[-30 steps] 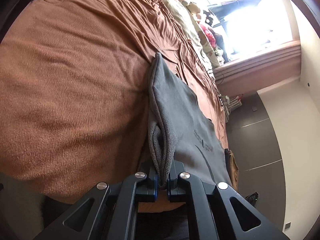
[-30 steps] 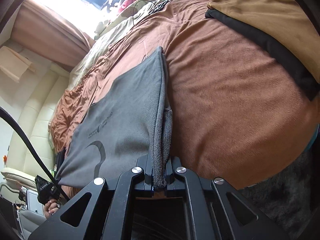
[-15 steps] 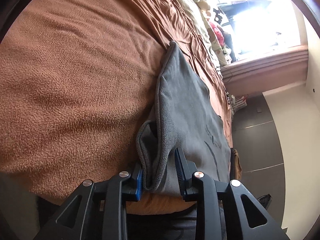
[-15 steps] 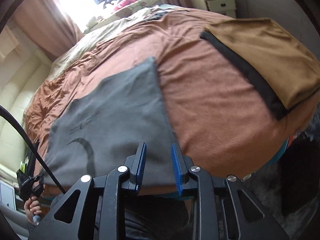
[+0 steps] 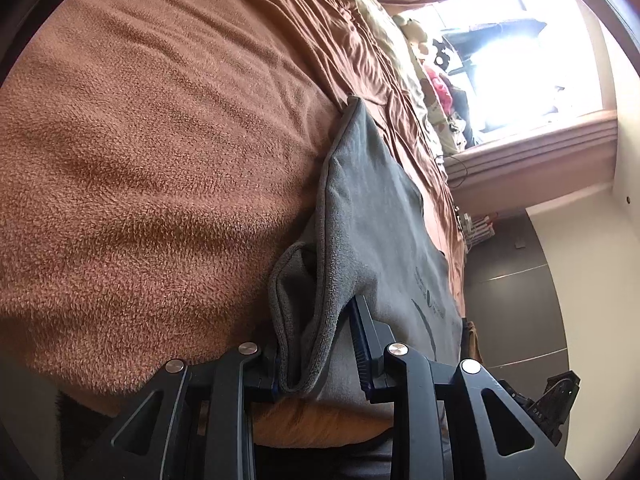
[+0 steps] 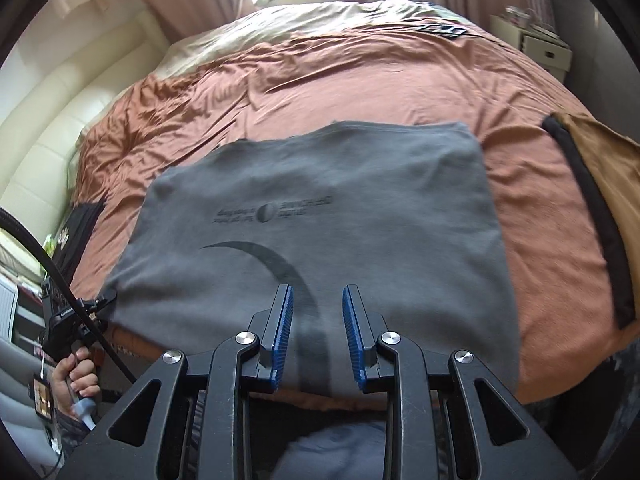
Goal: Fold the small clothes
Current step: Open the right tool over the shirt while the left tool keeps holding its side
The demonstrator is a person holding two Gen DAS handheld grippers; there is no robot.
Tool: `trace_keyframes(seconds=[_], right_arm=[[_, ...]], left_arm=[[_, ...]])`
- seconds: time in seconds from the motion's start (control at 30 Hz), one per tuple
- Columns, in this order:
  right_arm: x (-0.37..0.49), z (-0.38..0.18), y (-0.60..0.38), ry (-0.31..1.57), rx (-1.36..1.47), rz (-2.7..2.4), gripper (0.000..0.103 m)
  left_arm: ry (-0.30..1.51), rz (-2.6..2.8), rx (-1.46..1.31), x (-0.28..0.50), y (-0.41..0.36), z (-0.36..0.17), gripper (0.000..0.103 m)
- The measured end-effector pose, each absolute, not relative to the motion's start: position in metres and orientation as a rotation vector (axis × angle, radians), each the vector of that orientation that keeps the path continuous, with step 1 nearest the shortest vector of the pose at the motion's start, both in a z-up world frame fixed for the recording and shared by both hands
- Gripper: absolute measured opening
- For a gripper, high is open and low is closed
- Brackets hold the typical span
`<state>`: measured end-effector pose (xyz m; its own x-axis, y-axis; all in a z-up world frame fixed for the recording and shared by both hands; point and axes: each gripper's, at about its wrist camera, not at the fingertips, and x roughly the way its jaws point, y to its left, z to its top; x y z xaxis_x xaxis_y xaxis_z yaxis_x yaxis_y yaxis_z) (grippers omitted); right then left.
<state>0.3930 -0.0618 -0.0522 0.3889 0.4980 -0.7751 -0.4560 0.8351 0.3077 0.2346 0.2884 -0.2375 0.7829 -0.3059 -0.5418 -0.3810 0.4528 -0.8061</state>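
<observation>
A grey T-shirt (image 6: 320, 208) with a dark crescent print lies folded flat on the brown blanket (image 6: 520, 216), near the bed's front edge. My right gripper (image 6: 317, 296) hovers open over the shirt's near edge, with nothing between its blue pads (image 6: 282, 332). In the left wrist view the shirt (image 5: 372, 216) runs away along the bed. My left gripper (image 5: 316, 352) is open at the shirt's left corner. A loose fold of the hem sags between its spread jaws. The right wrist view also shows the left gripper (image 6: 68, 320), gripped by a hand (image 6: 78, 380).
A folded tan cloth with a black band (image 6: 600, 184) lies on the bed's right side. A black item (image 6: 80, 224) sits at the bed's left edge. Cream bedding (image 6: 320, 16) and a bright window are at the far end. White boxes (image 6: 544, 48) stand far right.
Both grippers were shut on the shirt's side edges and have opened. The right gripper has let go and swung round to face across the shirt. The left stays at its corner.
</observation>
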Motion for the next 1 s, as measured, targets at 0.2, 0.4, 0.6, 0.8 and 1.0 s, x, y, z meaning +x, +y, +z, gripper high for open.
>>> trace_keyframes(seconds=[0.2, 0.4, 0.6, 0.8, 1.0], right_arm=[[0.416, -0.076, -0.005, 1.031, -0.022, 0.651, 0.023], [0.430, -0.103, 0.041, 1.064, -0.114, 0.686, 0.023], [0.450, -0.130, 0.068, 1.110, -0.137, 0.688, 0.023], [0.479, -0.148, 0.087, 1.140, -0.130, 0.654, 0.023], [0.499, -0.162, 0.101, 1.113, -0.077, 0.630, 0.022]], left_arm=[[0.693, 0.091, -1.134, 0.232, 0.286, -0.238, 0.028], [0.695, 0.118, -1.129, 0.235, 0.282, -0.237, 0.028], [0.695, 0.125, -1.130, 0.239, 0.277, -0.234, 0.028], [0.690, 0.134, -1.148, 0.237, 0.277, -0.237, 0.020], [0.682, 0.131, -1.198, 0.231, 0.284, -0.243, 0.015]])
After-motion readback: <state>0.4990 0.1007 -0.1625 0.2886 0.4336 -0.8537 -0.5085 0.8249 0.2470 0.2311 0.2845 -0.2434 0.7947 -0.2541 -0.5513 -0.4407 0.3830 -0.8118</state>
